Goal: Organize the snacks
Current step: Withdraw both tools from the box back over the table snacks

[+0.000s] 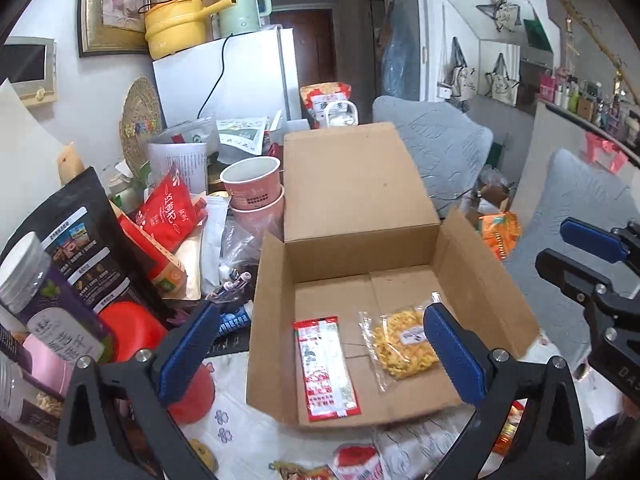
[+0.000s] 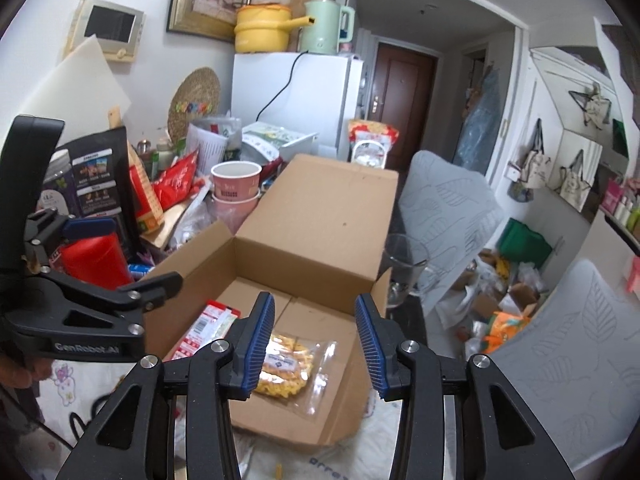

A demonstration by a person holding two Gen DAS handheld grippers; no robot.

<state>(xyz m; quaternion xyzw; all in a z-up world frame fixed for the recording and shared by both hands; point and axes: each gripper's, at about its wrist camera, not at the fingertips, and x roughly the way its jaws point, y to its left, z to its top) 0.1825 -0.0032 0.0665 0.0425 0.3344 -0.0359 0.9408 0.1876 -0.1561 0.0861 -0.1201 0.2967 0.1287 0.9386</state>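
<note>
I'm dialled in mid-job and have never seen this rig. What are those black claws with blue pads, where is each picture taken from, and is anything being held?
They are two hand-held grippers, one in each of a person's hands, not robot arms. Each carries a camera looking forward along its fingers.

The left-wrist view shows the left gripper standing wide open and empty. The right-wrist view shows the right gripper partly open, with nothing between its pads.

Both hang over an open cardboard box on a cluttered table. In it lie a red-and-white packet and a clear bag of yellow snacks. More snack bags and stacked pink cups crowd the left side.
</note>
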